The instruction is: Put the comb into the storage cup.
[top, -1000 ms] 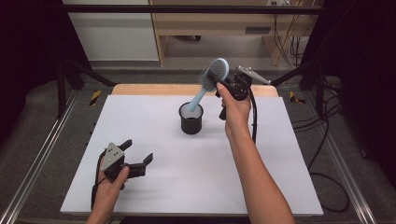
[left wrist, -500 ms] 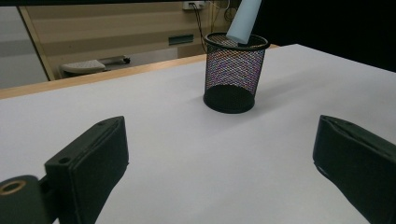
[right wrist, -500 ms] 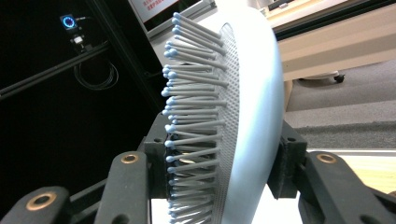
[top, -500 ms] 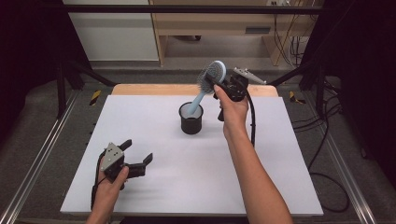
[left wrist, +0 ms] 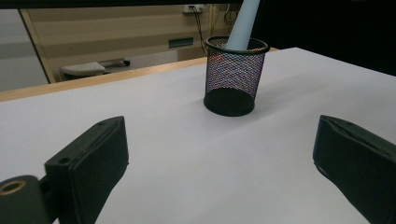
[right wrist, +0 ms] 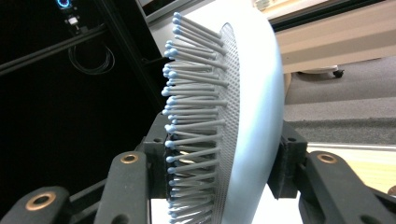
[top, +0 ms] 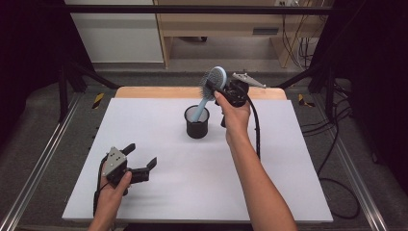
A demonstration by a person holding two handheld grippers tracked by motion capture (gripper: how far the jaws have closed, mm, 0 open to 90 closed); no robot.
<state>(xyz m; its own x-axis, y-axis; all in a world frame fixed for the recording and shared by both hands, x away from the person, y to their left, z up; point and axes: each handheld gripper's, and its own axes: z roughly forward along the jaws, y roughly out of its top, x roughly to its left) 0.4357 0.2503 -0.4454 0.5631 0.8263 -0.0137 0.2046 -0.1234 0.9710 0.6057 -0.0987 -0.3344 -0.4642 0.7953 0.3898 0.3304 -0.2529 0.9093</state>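
Observation:
A pale blue hairbrush [top: 211, 89] leans with its handle down inside a black mesh cup [top: 197, 122] at the back middle of the white table. My right gripper [top: 222, 91] is shut on the brush head [right wrist: 233, 121], one jaw against the bristles and the other against the smooth back. The left gripper [top: 143, 155] rests low at the front left of the table, its jaws wide apart with nothing between them. From the left gripper view the mesh cup [left wrist: 233, 77] stands ahead with the blue handle [left wrist: 243, 25] rising out of it.
The white table top [top: 183, 178] has a wooden strip [top: 159, 92] along its far edge. Metal rails [top: 38, 163] run along both sides. Cables [top: 337, 144] lie on the floor at the right. A black cable [top: 256, 130] trails from the right gripper over the table.
The brush head and right gripper have shifted slightly; the brush stays in the cup. The left gripper has not moved.

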